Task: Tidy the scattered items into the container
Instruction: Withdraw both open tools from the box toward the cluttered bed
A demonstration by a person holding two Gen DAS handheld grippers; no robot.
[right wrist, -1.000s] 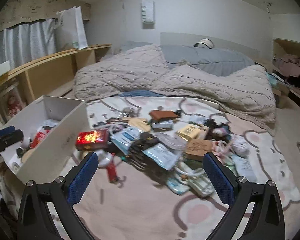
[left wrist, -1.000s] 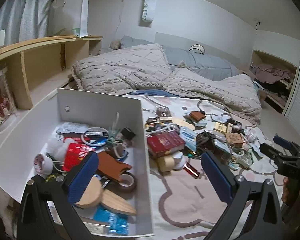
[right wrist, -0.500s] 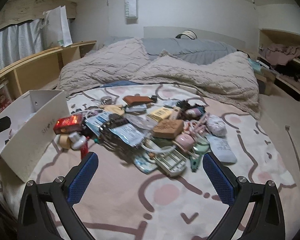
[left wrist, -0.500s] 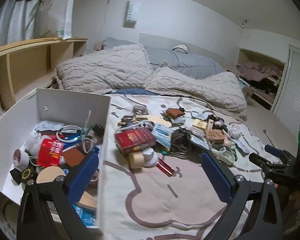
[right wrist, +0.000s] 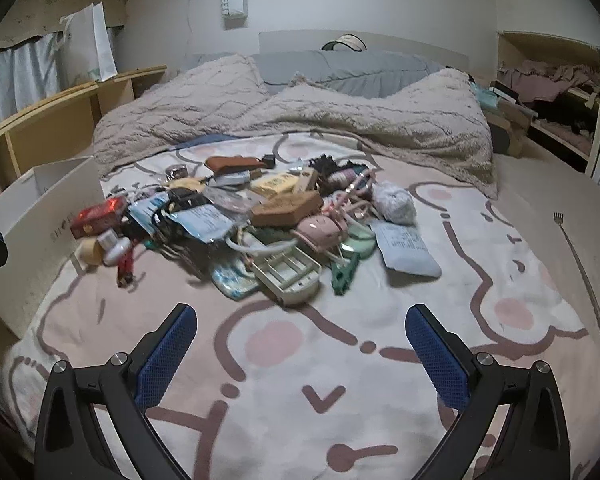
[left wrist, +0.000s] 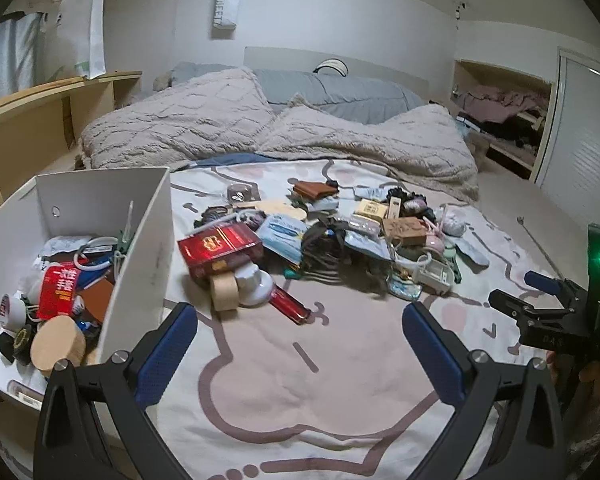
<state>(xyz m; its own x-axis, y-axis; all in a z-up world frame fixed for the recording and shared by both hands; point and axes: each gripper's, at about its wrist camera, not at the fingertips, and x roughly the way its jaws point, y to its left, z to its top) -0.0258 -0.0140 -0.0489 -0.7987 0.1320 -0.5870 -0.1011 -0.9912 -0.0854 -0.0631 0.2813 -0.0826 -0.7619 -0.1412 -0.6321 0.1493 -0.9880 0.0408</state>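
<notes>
1. Left wrist view, change: over the last second I have swung my left claw (left wrist: 300, 344) away from above the white container (left wrist: 140, 264), which has slid from frame centre to the 9 o'clock edge. The claw now hangs over bare blanket (left wrist: 300, 400), fingers spread wide, nothing between them. I judge a drop-off complete and a new pick beginning.
2. Left wrist view, task items: the scattered pile (left wrist: 340, 240) lies at 12 o'clock. Nearest are the red box (left wrist: 220, 250), a tape roll (left wrist: 224, 294) and a red lighter (left wrist: 290, 308), just beside the container wall.
3. Left wrist view, limits: the container's near corner is cut off by my left finger. Its contents overlap too much to tell apart.
4. Right wrist view, change: my right claw (right wrist: 300, 348) has turned rightward, so the pile (right wrist: 260, 216) has moved toward 11 o'clock. Fingers are spread, empty.
5. Right wrist view, limits: only one container wall (right wrist: 40, 216) shows at 9 o'clock, its interior hidden. Lower pile items are buried.
</notes>
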